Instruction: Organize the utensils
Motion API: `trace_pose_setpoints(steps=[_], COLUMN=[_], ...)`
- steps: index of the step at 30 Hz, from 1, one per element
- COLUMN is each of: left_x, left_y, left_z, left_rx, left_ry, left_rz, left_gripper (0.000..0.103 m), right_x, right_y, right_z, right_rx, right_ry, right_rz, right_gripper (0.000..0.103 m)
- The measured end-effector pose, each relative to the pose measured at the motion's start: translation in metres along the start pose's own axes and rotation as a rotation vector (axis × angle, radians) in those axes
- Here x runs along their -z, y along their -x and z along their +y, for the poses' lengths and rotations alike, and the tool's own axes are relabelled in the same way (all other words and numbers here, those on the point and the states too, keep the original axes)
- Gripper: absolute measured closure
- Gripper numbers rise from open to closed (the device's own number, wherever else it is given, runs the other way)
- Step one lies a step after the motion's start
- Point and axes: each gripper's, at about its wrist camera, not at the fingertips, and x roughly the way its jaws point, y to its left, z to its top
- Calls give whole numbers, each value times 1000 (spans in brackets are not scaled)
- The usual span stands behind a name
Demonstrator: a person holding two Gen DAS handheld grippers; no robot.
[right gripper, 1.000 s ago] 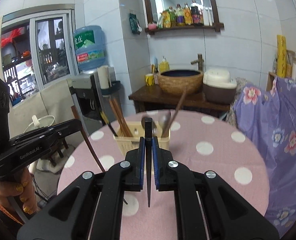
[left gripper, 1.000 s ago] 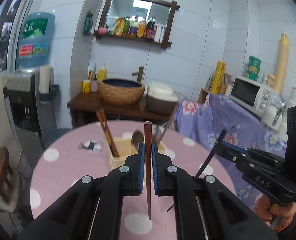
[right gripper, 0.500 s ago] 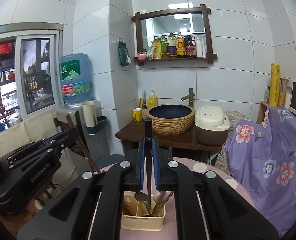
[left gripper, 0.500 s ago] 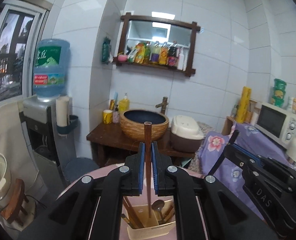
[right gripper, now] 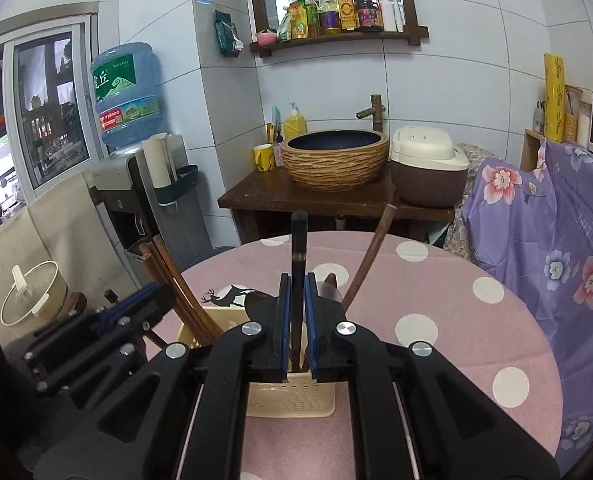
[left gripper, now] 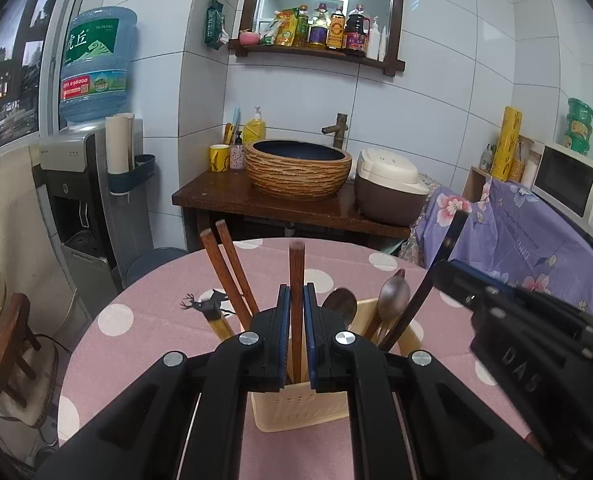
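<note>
left wrist: brown chopstick [left gripper: 296,280] upright

Reddish wooden chopstick [left gripper: 296,280], smooth and matt. Cream plastic holder [left gripper: 302,408], perforated wall. Glossy metal spoon [left gripper: 392,294]. Pink dotted cloth covers the tabletop [left gripper: 144,320]. Left tool [left gripper: 296,340]: matt black plastic, blue pads. Dark chopstick [right gripper: 298,248], slightly glossy.

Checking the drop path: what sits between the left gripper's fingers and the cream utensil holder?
In the left wrist view, only the brown chopstick, clamped by the left gripper, reaching into the utensil holder.
</note>
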Motion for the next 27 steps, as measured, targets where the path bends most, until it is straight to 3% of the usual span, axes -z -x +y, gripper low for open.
trace_pose_setpoints(steps=[4,6,7,8,9,12,14,15,19,27], left_x=[2,1,2,3,6,22,38,46,86,172], left_y=[3,10,14,23,31,65,88,96,127,157], left_z=[4,4,4,5,6,10,14,16,29,50], left_rx=[31,48,56,66,70,68,67,64,52,26], left_ry=[13,8,6,6,6,-22,-63,-76,-111,-46], left_rz=[2,-8,-14,-29,-49,-152,-214,-234,-295,-273], left_gripper=[95,93,89,73,49,22,9,5,5,5], right_x=[3,5,6,8,12,26,40,46,89,202], right_y=[10,20,25,32,43,66,80,86,109,139], right_z=[-2,-2,-2,-4,-6,-12,-17,-20,-28,-28], right_rx=[-10,-5,2,15,35,63,81,89,131,157], right_ry=[18,28,30,29,25,35,45,47,68,73], right_rz=[-49,-82,-100,-128,-168,-216,-216,-218,-203,-121], right_gripper=[94,85,68,46,38,30,16,14,6,6])
